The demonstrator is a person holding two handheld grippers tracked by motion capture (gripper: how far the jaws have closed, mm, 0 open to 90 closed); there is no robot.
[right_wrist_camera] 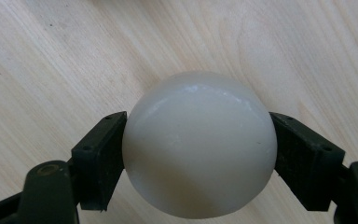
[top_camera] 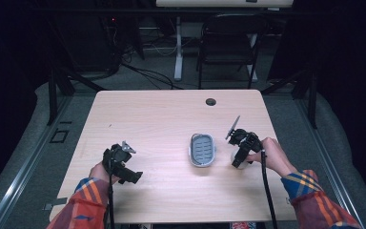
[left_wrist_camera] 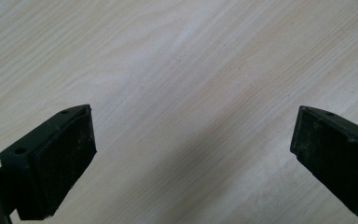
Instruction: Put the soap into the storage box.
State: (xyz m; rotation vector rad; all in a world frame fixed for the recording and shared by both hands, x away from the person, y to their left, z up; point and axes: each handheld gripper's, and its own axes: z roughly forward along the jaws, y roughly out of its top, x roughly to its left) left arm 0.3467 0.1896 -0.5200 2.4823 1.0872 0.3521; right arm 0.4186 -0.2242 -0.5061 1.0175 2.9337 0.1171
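Two hand-held grippers are at work over the pale wooden surface (top_camera: 162,114). The right hand-held gripper (right_wrist_camera: 199,154) pinches a smooth white ball (right_wrist_camera: 199,144), one black pad on each flank at about its widest part, a hold that probably keeps a round, slippery thing from squirting out. In the high view that right hand-held gripper (top_camera: 240,155) is on the person's right side of the surface, just beside a small grey oval dish (top_camera: 202,150) with a slotted blue-grey insert; the ball (top_camera: 237,159) peeps out below the jaws as a pale patch, and whether it is lifted clear of the wood is hard to judge from there. The ball so near the dish suggests the dish is where it belongs.

The left hand-held gripper (left_wrist_camera: 193,140) has its jaws spread wide with nothing between them, only bare wood grain beneath. In the high view it (top_camera: 124,164) idles on the left, well apart from the dish, leaving the working side free.

No brand, label or writing can be read on the ball, the dish or the pads.
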